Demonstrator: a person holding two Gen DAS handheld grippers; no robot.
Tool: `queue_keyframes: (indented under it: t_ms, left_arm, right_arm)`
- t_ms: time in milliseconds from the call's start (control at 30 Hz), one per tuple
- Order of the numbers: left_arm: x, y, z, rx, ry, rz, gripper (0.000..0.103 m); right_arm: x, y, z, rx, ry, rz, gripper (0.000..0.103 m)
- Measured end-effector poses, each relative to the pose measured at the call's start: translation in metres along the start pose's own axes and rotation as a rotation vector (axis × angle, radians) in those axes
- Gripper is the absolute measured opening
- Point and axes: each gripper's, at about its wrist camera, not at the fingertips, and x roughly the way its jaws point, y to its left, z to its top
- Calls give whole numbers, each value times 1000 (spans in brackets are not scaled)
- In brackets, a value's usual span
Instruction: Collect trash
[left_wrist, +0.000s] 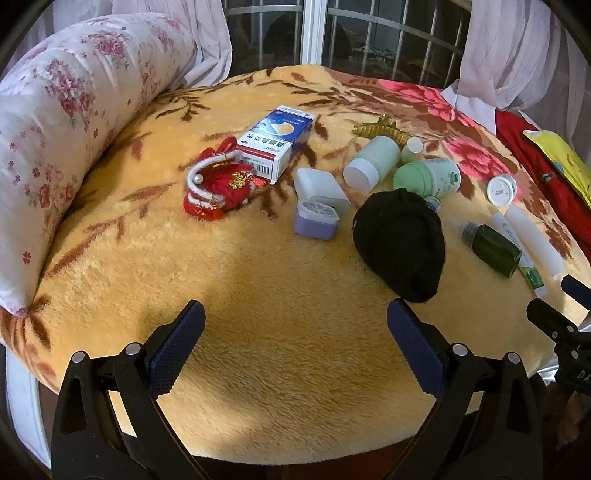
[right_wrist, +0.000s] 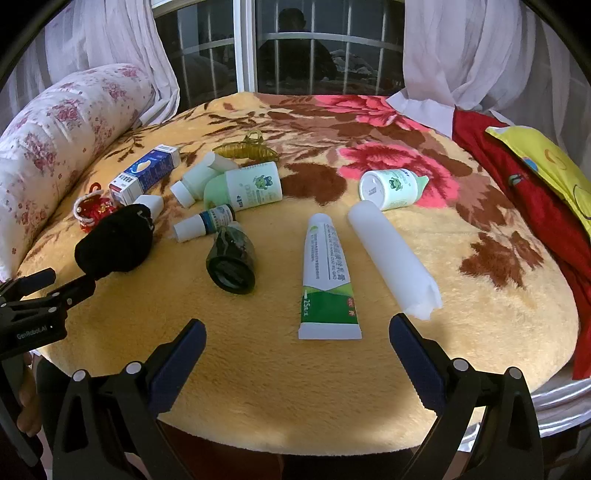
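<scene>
On green-white tube (right_wrist: 328, 280), "25" print

Ahead of the tools spreads a bed under a plush yellow blanket (right_wrist: 258, 369) with brown leaves and pink flowers. Beyond its far edge — a barred window (right_wrist: 295, 55), dark outside, flanked by pale curtains (right_wrist: 461, 55). A floral bolster (left_wrist: 55, 129) lies far left; red cloth (right_wrist: 517, 184) far right.
</scene>
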Motion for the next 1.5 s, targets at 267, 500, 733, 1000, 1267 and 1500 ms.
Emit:
queue_keyframes:
  t_ms: [267,500,733,1000,1267,1500]
  left_arm:
    - [0,-1,0,1,1,1,96]
    - [1,-3,-2,1,5,-7,96]
    - [1,-5,-3,1,4,-30,96]
    - [0,-1,-1,0,1,-39,96]
    - [-1,7,-1,-6,4,-49,96]
    - [-4,8,-3,0,-3,-59,96]
  right_arm:
    - [2,-2,3,3,7,-1,98]
    - [14,-14,12,14,25,-1,98]
    - [24,-24,25,22,40,41,98]
    - [54,-32,38,25,123,77,76]
    - [80,-35,54,15,149,58,63]
    - [82,-22,45,-37,123,13,47]
